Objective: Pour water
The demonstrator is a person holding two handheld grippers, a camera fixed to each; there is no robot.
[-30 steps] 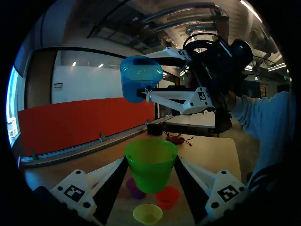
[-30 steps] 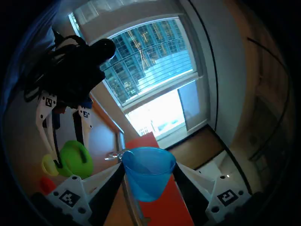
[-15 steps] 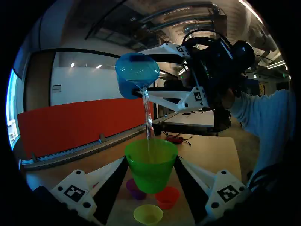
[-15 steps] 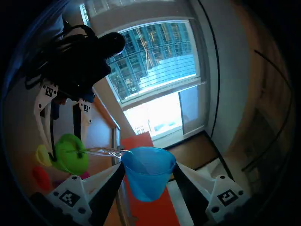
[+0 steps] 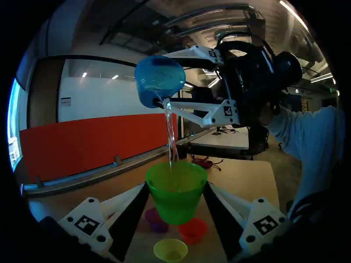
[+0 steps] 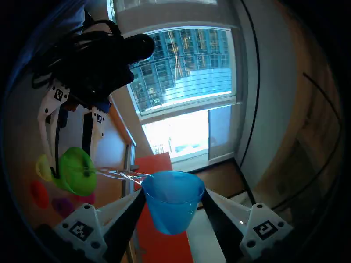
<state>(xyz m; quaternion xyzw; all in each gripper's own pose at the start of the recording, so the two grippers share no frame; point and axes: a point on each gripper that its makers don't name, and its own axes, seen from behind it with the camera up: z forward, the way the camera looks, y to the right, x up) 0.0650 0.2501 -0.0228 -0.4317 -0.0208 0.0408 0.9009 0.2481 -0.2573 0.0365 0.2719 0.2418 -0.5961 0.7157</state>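
Both grippers pinch cups. The left gripper clamps the green cup upright above the table. The right gripper clamps the tilted blue cup higher up. A water stream falls from its rim into the green cup.
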